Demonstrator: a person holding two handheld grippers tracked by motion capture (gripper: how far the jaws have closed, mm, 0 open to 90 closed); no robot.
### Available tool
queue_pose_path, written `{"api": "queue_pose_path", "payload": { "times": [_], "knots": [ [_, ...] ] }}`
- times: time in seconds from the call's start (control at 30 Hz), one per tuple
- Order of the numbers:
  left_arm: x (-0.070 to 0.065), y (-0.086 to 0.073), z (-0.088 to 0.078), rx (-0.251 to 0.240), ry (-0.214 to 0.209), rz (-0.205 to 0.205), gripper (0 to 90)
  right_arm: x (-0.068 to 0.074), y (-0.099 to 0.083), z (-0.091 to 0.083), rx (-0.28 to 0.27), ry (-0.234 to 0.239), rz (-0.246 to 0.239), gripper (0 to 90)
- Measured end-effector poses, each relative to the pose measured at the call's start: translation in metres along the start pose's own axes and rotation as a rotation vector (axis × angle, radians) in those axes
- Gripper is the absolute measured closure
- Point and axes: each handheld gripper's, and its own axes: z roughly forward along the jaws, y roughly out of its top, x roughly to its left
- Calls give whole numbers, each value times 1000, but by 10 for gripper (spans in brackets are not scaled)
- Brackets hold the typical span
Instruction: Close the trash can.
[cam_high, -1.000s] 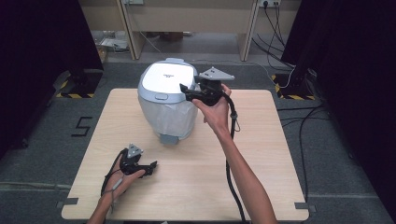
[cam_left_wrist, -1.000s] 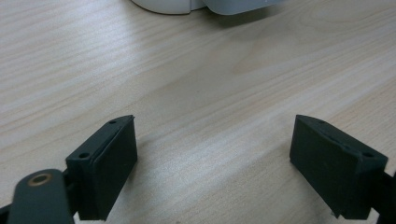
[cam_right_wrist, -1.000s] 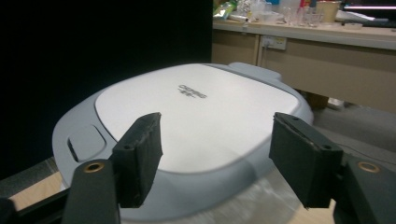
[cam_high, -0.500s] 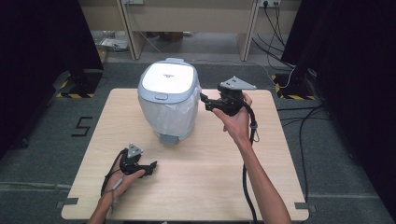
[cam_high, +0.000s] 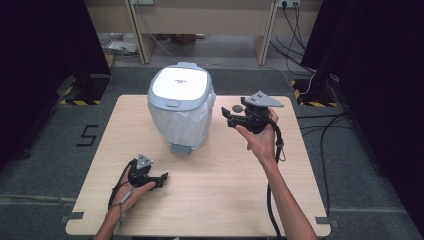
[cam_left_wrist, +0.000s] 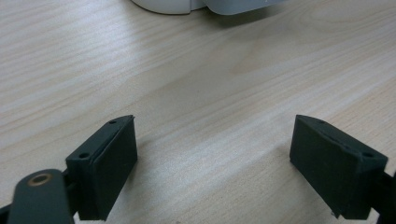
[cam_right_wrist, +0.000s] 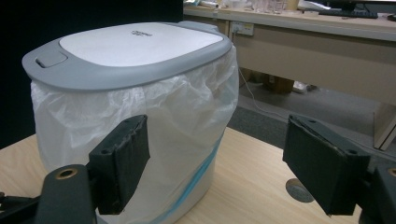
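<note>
A bin (cam_high: 180, 107) with a grey and white lid and a white plastic liner bag stands at the back middle of the wooden table (cam_high: 225, 200). Its lid is down. My right gripper (cam_high: 227, 116) hangs in the air just right of the bin and points at it, apart from it. Its jaws have just been opening, and nothing is between them. In the right gripper view the bin (cam_right_wrist: 140, 107) stands close behind the open right gripper (cam_right_wrist: 217, 154). My left gripper (cam_high: 161, 179) rests low at the table's front left. The left gripper (cam_left_wrist: 215, 154) is open over bare wood.
A small grey round disc (cam_high: 237, 107) is set in the table right of the bin, also seen as a disc (cam_right_wrist: 299, 189) near my right jaw. A long desk (cam_high: 200, 20) stands behind the table. Cables (cam_high: 320, 125) lie on the floor at right.
My right gripper has pulled away from the bin's lid edge to the right and slightly down, with its jaws wider. The left gripper and the bin have stayed put.
</note>
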Motion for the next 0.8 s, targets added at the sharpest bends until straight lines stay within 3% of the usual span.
{"api": "queue_pose_path", "payload": {
  "times": [0.4, 0.57, 0.8],
  "knots": [
    [0, 0, 0, 0, 0, 0, 139, 4, -14, -11, 11, 15, -6, 228],
    [0, 0, 0, 0, 0, 0, 139, 5, -27, -16, 27, 4, -27, 222],
    [0, 0, 0, 0, 0, 0, 139, 4, -43, -21, 36, 16, -15, 220]
  ]
}}
